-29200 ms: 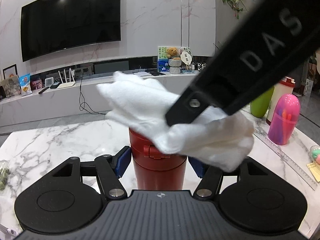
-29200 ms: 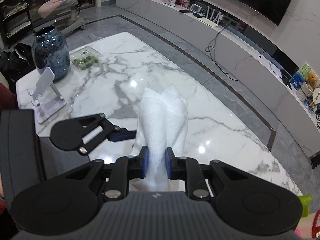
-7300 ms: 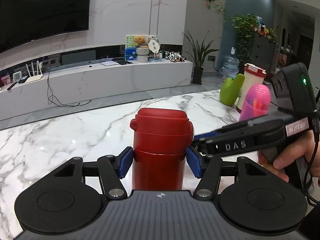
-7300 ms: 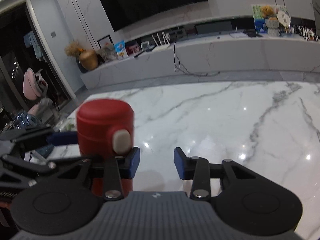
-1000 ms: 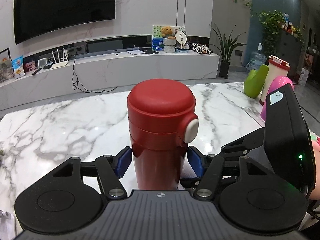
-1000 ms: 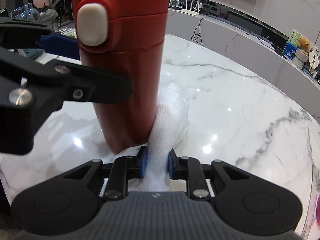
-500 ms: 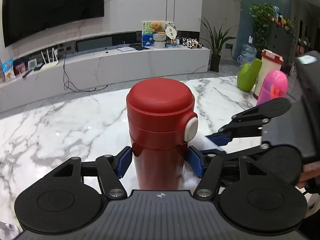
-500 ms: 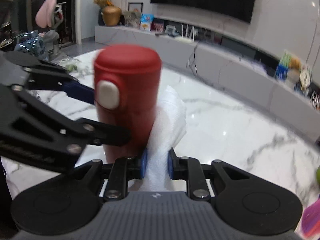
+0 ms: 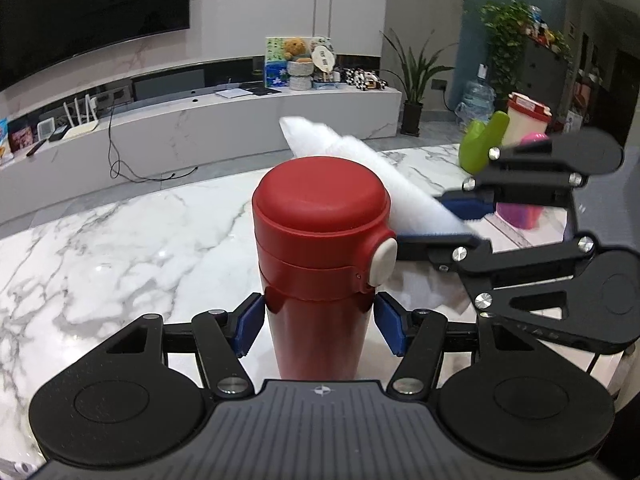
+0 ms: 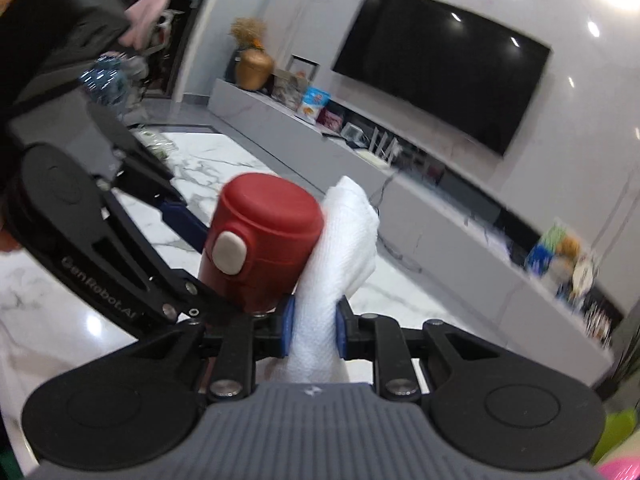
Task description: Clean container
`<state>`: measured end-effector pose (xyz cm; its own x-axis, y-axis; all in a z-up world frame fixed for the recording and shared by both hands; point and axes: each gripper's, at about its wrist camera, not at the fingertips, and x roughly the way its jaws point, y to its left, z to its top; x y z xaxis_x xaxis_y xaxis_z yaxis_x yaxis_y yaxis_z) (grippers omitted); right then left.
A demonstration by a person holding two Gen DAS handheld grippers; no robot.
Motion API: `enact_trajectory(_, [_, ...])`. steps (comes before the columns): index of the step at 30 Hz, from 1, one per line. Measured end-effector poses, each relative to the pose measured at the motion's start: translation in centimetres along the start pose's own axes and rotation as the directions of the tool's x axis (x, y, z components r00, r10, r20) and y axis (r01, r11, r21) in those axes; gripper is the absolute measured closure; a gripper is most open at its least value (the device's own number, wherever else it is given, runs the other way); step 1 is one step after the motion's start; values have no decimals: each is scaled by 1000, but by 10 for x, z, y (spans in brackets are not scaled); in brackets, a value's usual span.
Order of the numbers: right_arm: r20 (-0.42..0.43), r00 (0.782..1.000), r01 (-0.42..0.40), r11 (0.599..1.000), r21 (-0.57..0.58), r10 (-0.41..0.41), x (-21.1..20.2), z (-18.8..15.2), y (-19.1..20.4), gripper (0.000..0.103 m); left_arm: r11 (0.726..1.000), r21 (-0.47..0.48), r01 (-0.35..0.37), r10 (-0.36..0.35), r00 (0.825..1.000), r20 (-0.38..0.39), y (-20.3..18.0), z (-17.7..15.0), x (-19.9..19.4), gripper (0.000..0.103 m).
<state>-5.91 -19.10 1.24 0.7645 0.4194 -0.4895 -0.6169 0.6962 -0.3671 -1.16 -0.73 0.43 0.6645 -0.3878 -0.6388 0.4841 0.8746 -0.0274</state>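
The red flask (image 9: pixel 320 264) stands upright on the marble table (image 9: pixel 120 248), gripped by the left gripper (image 9: pixel 320 320) — its blue pads press on the body from both sides, just under the lid's collar. The lid is on, with its white button (image 9: pixel 382 256) facing the flask's right side. The right gripper (image 10: pixel 311 330) pinches a folded white cloth (image 10: pixel 336 264) between its pads; the cloth's free end rises past the jaws and lies against the side of the lid, at about the level of its top. From the left wrist view the right gripper (image 9: pixel 444 224) reaches in from the right, its fingers one above the other, with the cloth (image 9: pixel 360 176) slanting behind the lid. Beyond it, at the table's right edge, stand a green thing (image 9: pixel 480 148), a pink container (image 9: pixel 520 208) and a cream jar with a red lid (image 9: pixel 526 120).
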Motion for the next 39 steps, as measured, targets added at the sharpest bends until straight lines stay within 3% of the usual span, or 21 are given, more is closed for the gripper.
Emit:
enact_trajectory(5, [-29, 999, -29, 999, -45, 28, 11, -1, 1, 80, 1000, 23, -1, 1, 1000, -3, -3, -1, 0, 45])
enact_trajectory(14, [-165, 982, -102, 993, -57, 91, 45, -17, 15, 80, 1000, 23, -1, 1, 1000, -1, -2, 0, -1, 45])
enact_trajectory(20, [-239, 962, -125, 991, 52, 134, 62, -26, 14, 80, 1000, -1, -19, 19, 1000, 0, -3, 0, -1, 44])
enact_trajectory(23, [-271, 948, -129, 979, 158, 169, 69, -29, 8, 80, 997, -60, -58, 57, 998, -2, -7, 0, -2, 41])
enact_trajectory(31, [-264, 927, -143, 902, 408, 266, 74, -36, -16, 80, 973, -181, -144, 151, 988, 20, -15, -1, -7, 42])
enact_trajectory(35, [-259, 918, -170, 886, 432, 302, 71, -35, -16, 80, 974, -176, -139, 149, 988, 42, -13, 3, -8, 45])
enact_trajectory(39, [-253, 911, -209, 894, 395, 325, 67, -32, -11, 80, 979, -153, -133, 141, 989, 45, -5, 4, -8, 46])
